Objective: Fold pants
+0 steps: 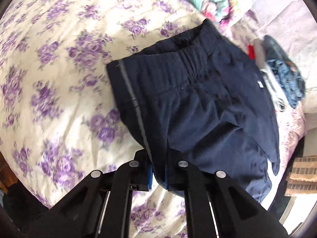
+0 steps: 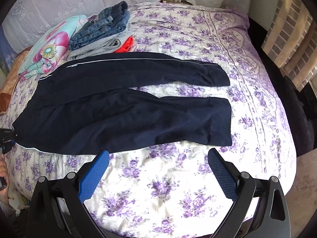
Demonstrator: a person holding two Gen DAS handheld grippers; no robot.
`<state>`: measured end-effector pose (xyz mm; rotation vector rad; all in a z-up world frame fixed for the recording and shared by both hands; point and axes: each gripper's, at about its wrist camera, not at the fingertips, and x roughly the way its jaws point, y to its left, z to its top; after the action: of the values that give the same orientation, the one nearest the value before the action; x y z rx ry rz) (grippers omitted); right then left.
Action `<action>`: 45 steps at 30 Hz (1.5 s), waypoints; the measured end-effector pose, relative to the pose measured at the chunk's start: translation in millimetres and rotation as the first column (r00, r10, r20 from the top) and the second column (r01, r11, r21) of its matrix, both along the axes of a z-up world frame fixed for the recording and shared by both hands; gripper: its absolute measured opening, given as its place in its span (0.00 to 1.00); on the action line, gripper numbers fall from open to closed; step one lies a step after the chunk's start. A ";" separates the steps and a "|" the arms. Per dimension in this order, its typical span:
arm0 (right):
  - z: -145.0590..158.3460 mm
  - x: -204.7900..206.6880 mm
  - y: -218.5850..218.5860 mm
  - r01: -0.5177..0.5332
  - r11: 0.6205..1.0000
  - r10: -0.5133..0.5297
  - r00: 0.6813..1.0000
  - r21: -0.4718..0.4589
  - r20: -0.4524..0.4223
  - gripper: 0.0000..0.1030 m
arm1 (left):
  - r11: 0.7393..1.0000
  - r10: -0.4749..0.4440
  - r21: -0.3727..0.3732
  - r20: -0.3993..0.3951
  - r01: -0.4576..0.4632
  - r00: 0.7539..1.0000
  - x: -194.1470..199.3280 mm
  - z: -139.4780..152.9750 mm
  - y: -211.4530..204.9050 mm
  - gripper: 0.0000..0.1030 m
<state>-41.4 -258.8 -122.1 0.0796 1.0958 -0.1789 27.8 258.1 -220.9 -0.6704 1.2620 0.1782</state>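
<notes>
The pants (image 2: 126,107) lie flat on the bed (image 2: 178,188), long axis left to right, legs ending ahead of the right gripper (image 2: 158,170), whose jaws stand spread and empty just short of the near leg. The left gripper (image 1: 158,174) pinches the waist-end side seam. Fabric dark navy, with a pale side stripe (image 2: 138,59).

Pants (image 2: 122,109): matt navy cloth, soft. Bed (image 2: 178,188) cover was floral printed cloth. Right hand-held gripper (image 2: 158,170) pads (image 2: 223,176): blue, textured.
</notes>
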 end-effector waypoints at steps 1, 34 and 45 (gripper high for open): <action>-5.5 -3.9 -13.6 0.029 1.000 -0.029 1.000 -0.002 -0.003 0.97 | 1.000 -0.003 0.004 0.002 0.003 1.000 -8.3 -0.3 -1.2 0.07; -126.3 -39.2 -192.0 0.525 0.760 -0.494 0.850 0.383 -0.185 0.13 | 0.988 -0.045 0.142 -0.148 0.067 0.988 -36.4 -9.5 -36.5 0.11; -51.6 -21.6 -174.2 0.447 0.894 -0.447 0.887 -0.032 -0.118 0.67 | 0.925 -0.008 0.377 -0.108 0.048 0.994 -69.7 74.0 -6.3 0.54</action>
<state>-63.0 -432.9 -173.7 0.3237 1.1871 -0.6093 -41.9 251.7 -146.9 -0.3108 1.2903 0.4276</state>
